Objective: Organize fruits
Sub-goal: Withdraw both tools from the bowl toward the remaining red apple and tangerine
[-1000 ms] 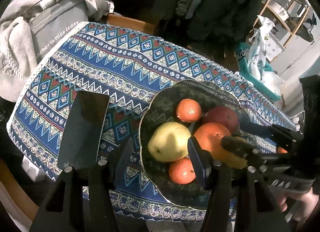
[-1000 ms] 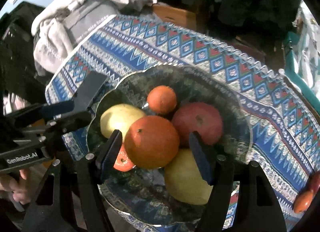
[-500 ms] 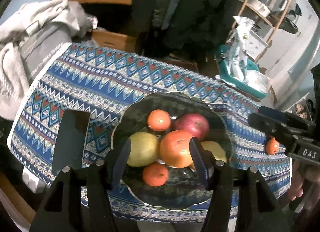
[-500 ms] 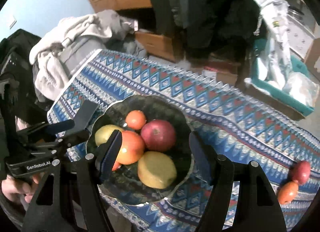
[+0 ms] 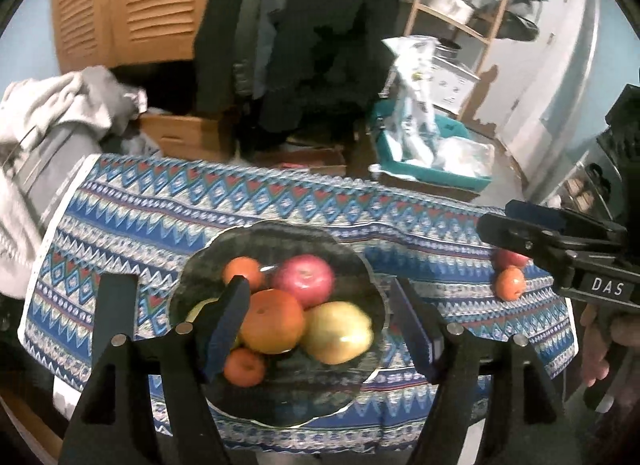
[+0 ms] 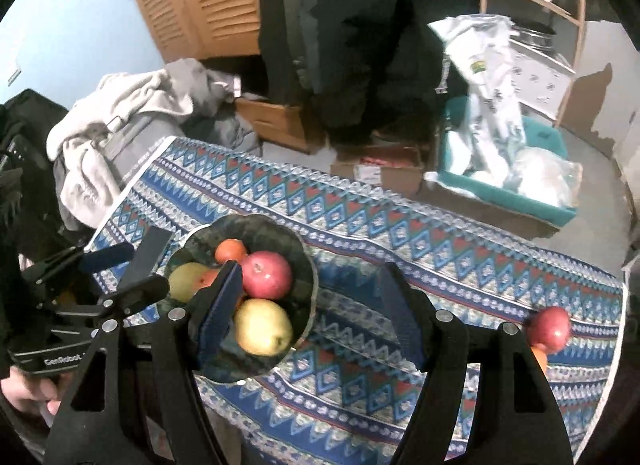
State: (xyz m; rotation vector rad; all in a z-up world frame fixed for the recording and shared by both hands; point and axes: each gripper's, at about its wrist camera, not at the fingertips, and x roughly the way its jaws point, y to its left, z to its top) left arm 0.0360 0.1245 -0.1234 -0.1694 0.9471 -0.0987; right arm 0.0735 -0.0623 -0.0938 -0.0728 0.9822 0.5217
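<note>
Now both grippers, left (image 5: 320, 325) and right (image 6: 310, 313), hover above the desk (image 6: 400, 217), jaws wide, empty. Bowl (image 5: 280, 241) holds six fruits; apple (image 6: 549, 323) and orange (image 5: 509, 284) sit well apart, near desk edge.

Both wrist views look down from above the near edge of the bench (image 5: 132, 221) — left one closer — sharing the fruit bowl (image 5: 280, 241) at lower centre-left.

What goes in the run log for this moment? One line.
left claw: open, empty | right claw: open, empty | bowl: six fruits | outside bowl: red apple, orange
</note>
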